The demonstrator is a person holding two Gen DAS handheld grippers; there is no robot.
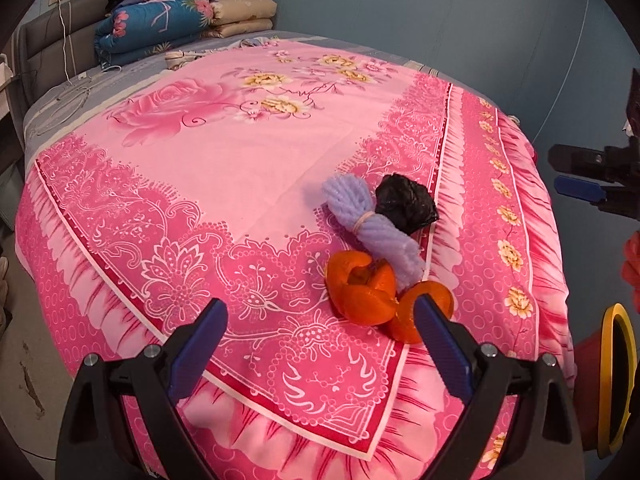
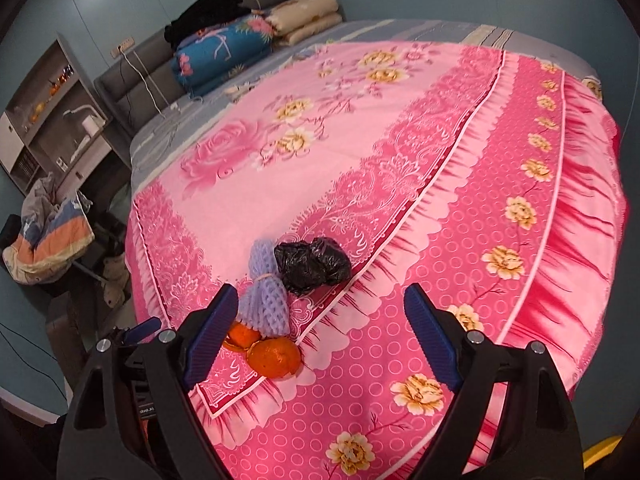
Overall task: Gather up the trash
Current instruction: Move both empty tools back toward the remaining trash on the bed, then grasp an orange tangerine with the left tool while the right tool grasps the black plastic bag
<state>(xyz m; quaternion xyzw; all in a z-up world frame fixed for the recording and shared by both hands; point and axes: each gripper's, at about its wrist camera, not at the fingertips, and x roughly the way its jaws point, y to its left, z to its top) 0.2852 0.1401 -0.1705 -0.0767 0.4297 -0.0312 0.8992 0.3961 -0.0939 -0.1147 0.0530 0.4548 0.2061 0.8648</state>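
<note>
From your left wrist camera, your left gripper is spread wide with nothing between its blue-padded fingers; it hovers over the near edge of a bed covered by a pink floral bedspread; the trash sits in a cluster just ahead and to the right; two curled pieces of orange citrus peel lie nearest, one partly hidden behind the right finger; a lavender foam fruit net bound with a rubber band rests against the peel and stretches away from you; a crumpled black plastic bag touches the net's far side; at the right edge your right gripper shows side-on, and beneath it the yellow rim of an orange bin; folded quilts are stacked by the grey headboard at the far end.

From your right wrist camera, your right gripper is likewise wide open and holds nothing; the same cluster lies near its left finger; the orange peel is closest, one piece partly behind that finger; the foam net lies above it and the black bag just to the net's right, touching it; a tip of your left gripper peeks in at lower left; a shelf unit and a heap of clothes stand beside the bed on the left.
</note>
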